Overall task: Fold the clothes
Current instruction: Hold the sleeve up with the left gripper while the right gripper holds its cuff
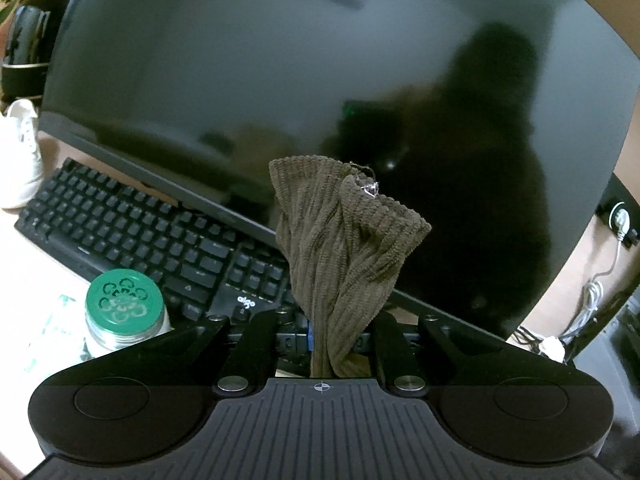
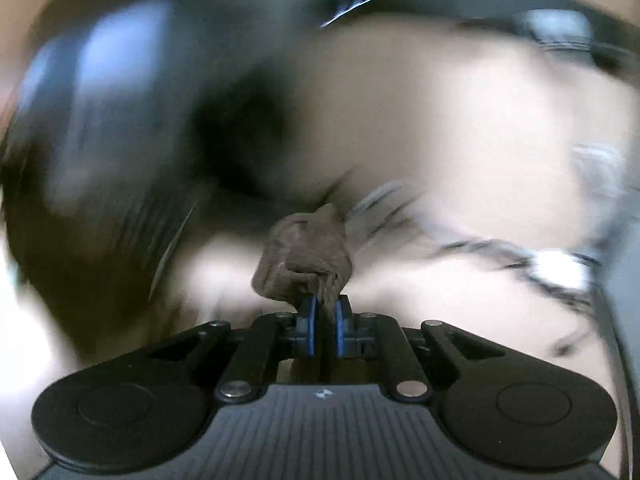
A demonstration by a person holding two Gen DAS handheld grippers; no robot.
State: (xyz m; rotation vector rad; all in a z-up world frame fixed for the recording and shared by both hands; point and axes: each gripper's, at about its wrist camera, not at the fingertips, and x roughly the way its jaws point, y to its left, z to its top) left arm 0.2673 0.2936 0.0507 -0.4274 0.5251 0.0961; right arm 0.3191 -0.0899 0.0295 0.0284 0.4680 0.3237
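Left gripper (image 1: 325,334): we see our fingers drawn in on a bunched neck of brown fabric; the fingertips themselves are hidden behind the cloth.
Right gripper (image 2: 325,320): our blue pads (image 2: 311,322) stand nearly together, pinching a wad of the same brown material.
Garment (image 1: 344,248): ribbed, corduroy-like knit, olive-brown; in the left wrist view it rises from the fingers and flares into a hemmed edge, with a small clear plastic tag loop (image 1: 370,188) at the top. In the right wrist view a crumpled lump (image 2: 306,258) of it sits just above the pads.
Surface: a pale, light-toned desk (image 1: 24,240) below the left gripper.
Desk contents: a black keyboard (image 1: 160,236) with matte keys; behind it a large dark monitor (image 1: 280,80), glossy, showing a dim reflection; a jar with a round green printed lid (image 1: 124,302) just left of the gripper.
Room edge: a white shoe (image 1: 20,152) at far left; white cables (image 1: 592,300) at right.
Right wrist surroundings: heavily motion-blurred; we cannot tell what lies there beyond pale and dark patches.
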